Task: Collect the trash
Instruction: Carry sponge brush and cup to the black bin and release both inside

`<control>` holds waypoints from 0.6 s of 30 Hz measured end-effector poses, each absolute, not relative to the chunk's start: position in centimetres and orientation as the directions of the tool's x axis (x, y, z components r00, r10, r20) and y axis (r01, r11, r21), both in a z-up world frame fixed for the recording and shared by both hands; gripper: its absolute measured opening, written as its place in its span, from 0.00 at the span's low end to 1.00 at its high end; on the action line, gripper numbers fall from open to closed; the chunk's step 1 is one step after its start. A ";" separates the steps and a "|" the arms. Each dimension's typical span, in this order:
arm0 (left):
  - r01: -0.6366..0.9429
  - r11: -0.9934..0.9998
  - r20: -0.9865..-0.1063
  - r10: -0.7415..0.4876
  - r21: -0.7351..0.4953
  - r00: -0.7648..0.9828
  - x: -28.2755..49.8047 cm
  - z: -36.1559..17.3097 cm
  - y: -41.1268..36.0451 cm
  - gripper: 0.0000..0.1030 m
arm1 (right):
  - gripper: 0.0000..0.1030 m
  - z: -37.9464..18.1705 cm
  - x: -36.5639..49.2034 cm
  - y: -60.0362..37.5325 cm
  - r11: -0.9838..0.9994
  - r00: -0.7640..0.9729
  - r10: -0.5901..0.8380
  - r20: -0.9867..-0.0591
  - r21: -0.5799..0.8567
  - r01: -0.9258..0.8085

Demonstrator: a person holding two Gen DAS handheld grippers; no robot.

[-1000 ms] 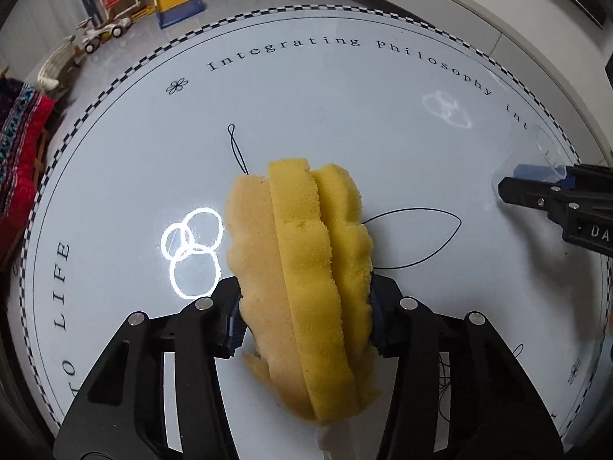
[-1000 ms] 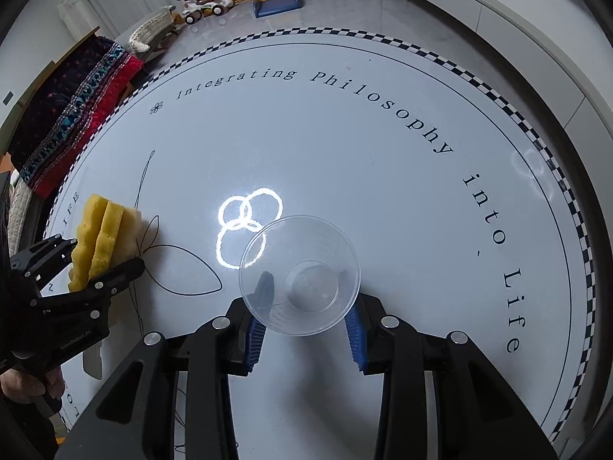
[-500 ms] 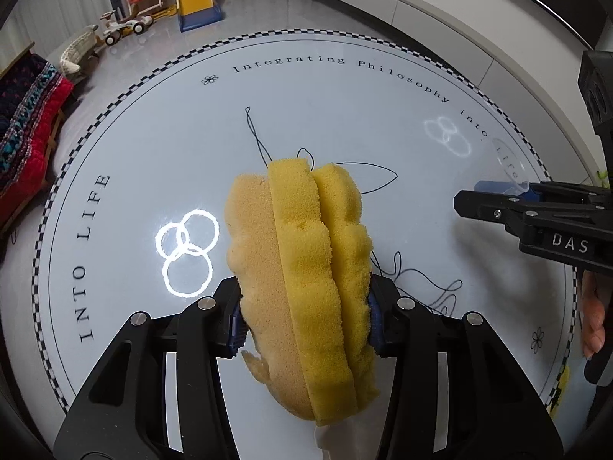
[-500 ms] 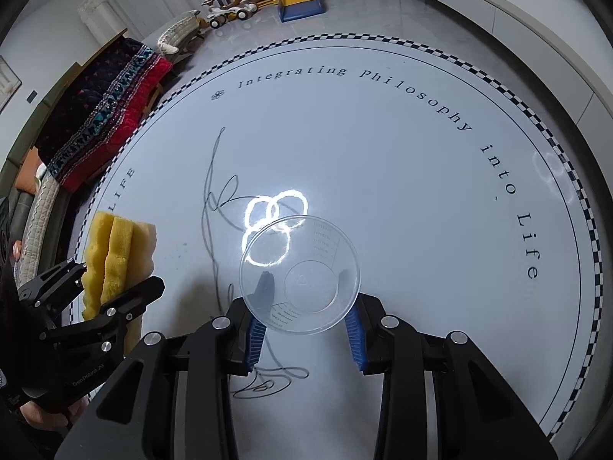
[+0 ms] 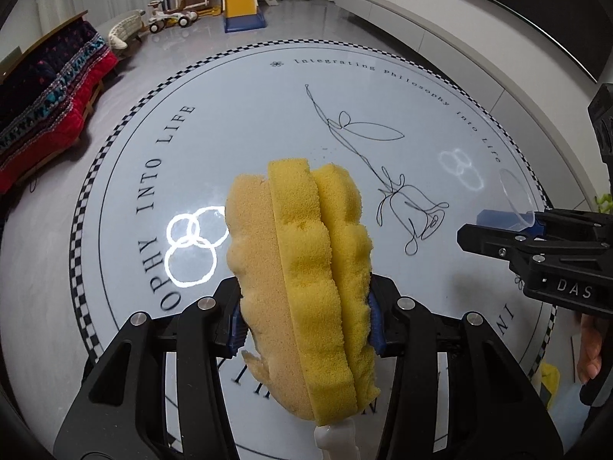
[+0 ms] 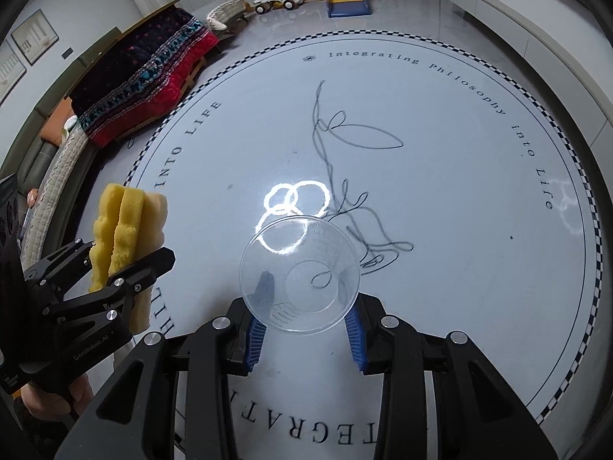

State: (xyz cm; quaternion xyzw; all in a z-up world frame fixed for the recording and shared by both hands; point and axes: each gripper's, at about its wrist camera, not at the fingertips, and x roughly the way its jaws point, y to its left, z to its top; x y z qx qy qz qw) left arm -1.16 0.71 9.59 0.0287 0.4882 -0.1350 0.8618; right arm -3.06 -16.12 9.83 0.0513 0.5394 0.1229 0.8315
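Observation:
My left gripper point(image 5: 304, 326) is shut on a thick yellow sponge point(image 5: 302, 264), which stands up between the blue pads and hides most of the gap. The same sponge point(image 6: 126, 237) shows at the left of the right wrist view, clamped in the left gripper point(image 6: 115, 264). My right gripper point(image 6: 304, 329) is shut on a clear plastic cup point(image 6: 300, 274), mouth facing the camera. In the left wrist view the right gripper point(image 5: 509, 226) enters from the right with the cup point(image 5: 517, 201) seen edge-on. Both are held above a round white mat point(image 6: 440, 211).
The mat point(image 5: 268, 134) has a checkered rim, printed lettering and a line-drawn rose. A sofa with a red and dark blanket point(image 6: 145, 80) runs along the left. A toy slide point(image 5: 243, 0) and ride-on car point(image 5: 170, 19) stand at the back. A low white ledge point(image 5: 479, 34) curves along the right.
Both grippers have drawn back and risen over the mat, still holding the sponge and the cup. More of the mat, the rose drawing and the room behind it has come into view.

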 end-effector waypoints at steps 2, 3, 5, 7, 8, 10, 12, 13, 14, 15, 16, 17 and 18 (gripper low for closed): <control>0.247 0.965 -0.842 -0.203 -0.086 0.499 -2.2 9.7 1.7 0.45 | 0.37 9.9 -4.3 -15.0 0.961 0.384 0.268 -0.884 0.218 -0.168; 0.242 0.966 -0.838 -0.202 -0.087 0.506 -3.0 9.9 2.2 0.45 | 0.37 9.9 -5.0 -14.3 0.959 0.382 0.272 -0.883 0.218 -0.179; 0.227 0.969 -0.832 -0.203 -0.096 0.516 -4.3 10.1 3.2 0.45 | 0.37 10.0 -6.0 -13.1 0.956 0.380 0.277 -0.883 0.215 -0.198; 0.209 0.973 -0.826 -0.197 -0.099 0.528 -5.5 10.3 4.0 0.45 | 0.37 10.2 -7.1 -11.8 0.951 0.378 0.286 -0.881 0.214 -0.221; 0.202 0.974 -0.823 -0.197 -0.102 0.533 -6.0 10.4 4.4 0.45 | 0.37 10.3 -7.6 -11.2 0.949 0.378 0.289 -0.879 0.213 -0.231; 0.187 0.977 -0.815 -0.194 -0.107 0.546 -7.0 10.5 5.4 0.45 | 0.37 10.4 -8.6 -9.8 0.945 0.377 0.296 -0.878 0.211 -0.252; 0.172 0.979 -0.810 -0.188 -0.110 0.555 -8.1 10.7 6.5 0.45 | 0.37 10.5 -9.5 -8.5 0.940 0.377 0.300 -0.876 0.204 -0.274; 0.164 0.980 -0.805 -0.186 -0.112 0.563 -8.7 10.8 7.0 0.45 | 0.37 10.5 -9.9 -8.0 0.938 0.376 0.302 -0.876 0.201 -0.284; 0.156 0.981 -0.800 -0.183 -0.113 0.571 -9.2 10.8 7.7 0.45 | 0.37 10.5 -10.2 -7.4 0.935 0.375 0.303 -0.876 0.197 -0.295; 0.147 0.982 -0.796 -0.180 -0.115 0.577 -9.7 10.8 8.2 0.46 | 0.37 10.5 -10.7 -6.6 0.931 0.374 0.304 -0.876 0.192 -0.310; 0.136 0.984 -0.793 -0.177 -0.119 0.583 -10.4 10.8 9.0 0.46 | 0.37 10.4 -11.1 -6.1 0.928 0.372 0.306 -0.876 0.188 -0.320; 0.122 0.985 -0.792 -0.169 -0.119 0.587 -11.1 10.7 9.8 0.46 | 0.37 10.3 -11.6 -5.2 0.924 0.369 0.309 -0.877 0.184 -0.335; 0.109 0.987 -0.791 -0.159 -0.118 0.590 -11.5 10.6 10.5 0.46 | 0.37 10.2 -12.2 -4.6 0.920 0.366 0.312 -0.877 0.182 -0.348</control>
